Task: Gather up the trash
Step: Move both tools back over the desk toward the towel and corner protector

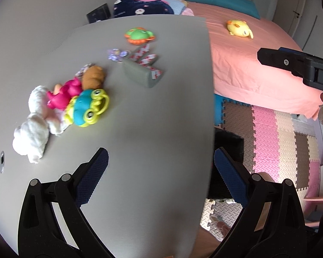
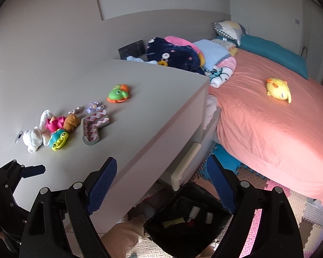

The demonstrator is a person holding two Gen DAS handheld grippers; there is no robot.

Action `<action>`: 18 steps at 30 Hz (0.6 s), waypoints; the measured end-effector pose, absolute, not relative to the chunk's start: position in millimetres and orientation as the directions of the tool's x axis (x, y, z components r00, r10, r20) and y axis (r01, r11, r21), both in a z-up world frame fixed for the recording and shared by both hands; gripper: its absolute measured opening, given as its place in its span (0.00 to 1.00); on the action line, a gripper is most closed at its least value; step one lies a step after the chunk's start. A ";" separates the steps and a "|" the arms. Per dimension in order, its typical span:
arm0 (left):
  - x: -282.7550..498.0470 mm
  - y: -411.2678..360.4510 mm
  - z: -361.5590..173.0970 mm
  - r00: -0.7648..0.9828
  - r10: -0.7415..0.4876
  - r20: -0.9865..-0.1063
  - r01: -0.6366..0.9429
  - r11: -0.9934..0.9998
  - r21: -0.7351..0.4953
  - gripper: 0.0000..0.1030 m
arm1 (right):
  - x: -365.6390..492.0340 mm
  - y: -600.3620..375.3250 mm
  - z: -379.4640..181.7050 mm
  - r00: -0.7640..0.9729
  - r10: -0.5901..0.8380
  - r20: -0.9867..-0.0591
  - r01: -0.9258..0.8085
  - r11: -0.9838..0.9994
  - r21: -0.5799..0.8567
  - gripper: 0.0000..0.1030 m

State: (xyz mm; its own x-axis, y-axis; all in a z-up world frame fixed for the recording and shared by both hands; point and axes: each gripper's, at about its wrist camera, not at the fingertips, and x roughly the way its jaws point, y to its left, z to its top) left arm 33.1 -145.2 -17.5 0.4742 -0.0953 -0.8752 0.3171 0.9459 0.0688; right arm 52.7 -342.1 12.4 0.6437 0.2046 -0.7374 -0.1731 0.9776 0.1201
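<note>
Crumpled white tissues (image 1: pixel 32 137) lie on the grey desk (image 1: pixel 152 116), also in the right wrist view (image 2: pixel 33 138). Small purple wrappers (image 1: pixel 117 54) lie further back, seen in the right wrist view too (image 2: pixel 94 107). A grey L-shaped corner guard with red-white tape (image 1: pixel 145 68) lies mid-desk. A black bin with scraps inside (image 2: pixel 187 221) stands on the floor below the desk edge. My left gripper (image 1: pixel 161 172) is open and empty over the desk's near edge. My right gripper (image 2: pixel 161 182) is open and empty above the bin.
Toys lie on the desk: a green-orange crab (image 1: pixel 140 35), a blue-yellow frog (image 1: pixel 88 107), a pink figure (image 1: pixel 64 93) and a brown one (image 1: pixel 93 76). A bed with pink sheet (image 2: pixel 269 118) and yellow plush (image 2: pixel 278 89) stands right. Foam mats (image 1: pixel 275 146) cover the floor.
</note>
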 end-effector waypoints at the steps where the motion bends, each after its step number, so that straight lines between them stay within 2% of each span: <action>1: 33.7 -142.2 -17.3 0.475 -0.092 -0.875 0.308 0.949 0.068 0.93 | 54.0 -338.9 11.6 0.641 0.210 -0.738 -0.180 0.976 0.122 0.83; 18: 46.7 -62.3 -3.1 0.522 -0.023 -0.853 0.180 0.980 0.084 0.93 | 89.8 -267.4 -7.1 0.577 0.299 -0.760 -0.280 0.947 0.159 0.83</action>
State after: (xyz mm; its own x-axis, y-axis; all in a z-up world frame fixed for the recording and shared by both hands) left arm 46.7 -62.3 -3.1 0.5215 -0.0229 -0.8529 0.1803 0.9800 0.0839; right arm 89.8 -267.4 -7.1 0.5773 0.2986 -0.7600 -0.2800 0.9467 0.1593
